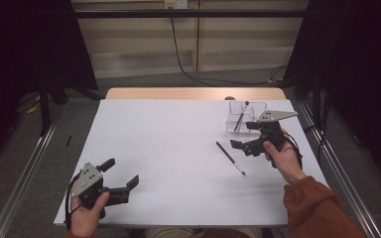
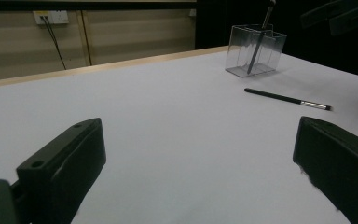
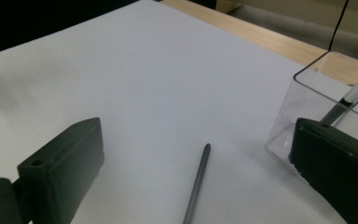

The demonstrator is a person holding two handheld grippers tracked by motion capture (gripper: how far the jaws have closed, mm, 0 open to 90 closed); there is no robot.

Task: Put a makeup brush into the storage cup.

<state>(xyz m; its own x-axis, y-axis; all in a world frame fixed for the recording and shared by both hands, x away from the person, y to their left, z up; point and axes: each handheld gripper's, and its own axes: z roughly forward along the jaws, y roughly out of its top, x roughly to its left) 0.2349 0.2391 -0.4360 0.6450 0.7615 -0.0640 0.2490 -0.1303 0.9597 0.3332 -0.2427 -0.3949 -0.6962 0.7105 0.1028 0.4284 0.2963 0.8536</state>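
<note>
The pen [image 1: 230,158] is lying loose on the white surface [image 1: 168,148], just in front of the clear holder [image 1: 245,118] in which a second pen [image 1: 241,116] is leaning; the right gripper [image 1: 243,144] is hovering just beside the loose pen's far end, jaws spread and empty, while the left gripper [image 1: 121,178] is resting near the front left corner, well apart from the work, likewise released and holding nothing. Judging from this, the step in hand is the pickup of the loose pen; it is calling for the right gripper to come down with its jaws straddling the thin barrel crosswise, near the middle, so the pen is not pivoting or rolling away as they close, and low enough that the tips are almost brushing the surface. In the right gripper view the pen's lower end is running out of the bottom edge; one jaw is covering part of the holder; the leaning pen's top is cut off there, and its tip is hard to make out through the clear wall.
</note>
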